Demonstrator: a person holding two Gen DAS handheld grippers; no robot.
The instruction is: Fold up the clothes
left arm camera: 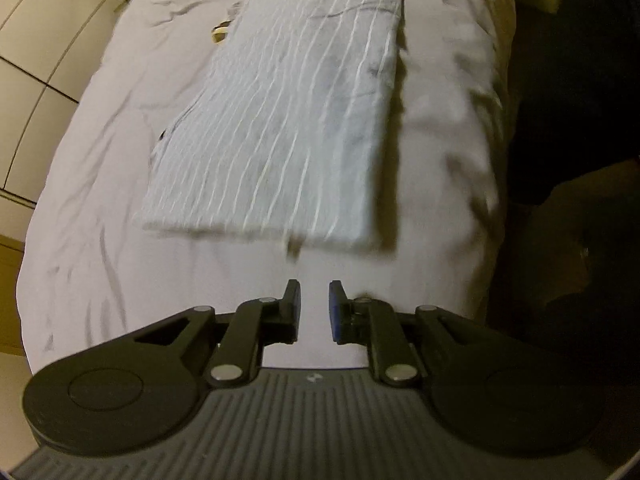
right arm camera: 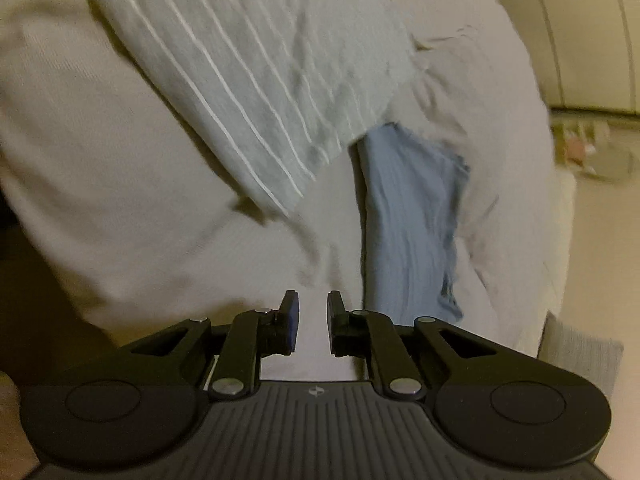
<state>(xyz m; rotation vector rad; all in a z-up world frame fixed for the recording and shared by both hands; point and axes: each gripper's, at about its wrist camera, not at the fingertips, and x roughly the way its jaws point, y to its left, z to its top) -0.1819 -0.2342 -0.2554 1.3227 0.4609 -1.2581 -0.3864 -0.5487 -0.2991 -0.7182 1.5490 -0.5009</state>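
A pale grey-blue garment with thin white stripes lies folded into a long flat rectangle along the middle of the bed covered in a wrinkled off-white sheet, its near short end square to the bed's near edge and its right long side running close to the bed's right edge. In the right wrist view the same striped cloth shows one corner pointing toward the camera, and a plain blue crinkled cloth lies just beside that corner, toward the bed's right edge.

The left gripper hangs above bare sheet near the garment's near end, its tongs set narrowly apart and holding nothing. The right gripper is likewise narrowly parted and empty, over the sheet beside the blue cloth.

The striped fabric looks light, soft and limp; it would likely sag and slip out of shape if lifted from 1 point. The 2 near corners of the short end seem the best places to pinch, taking all layers together. The sheet beneath is soft too and may get caught in the grip.

No brand or readable writing shows; only a small pale emblem on each gripper body.
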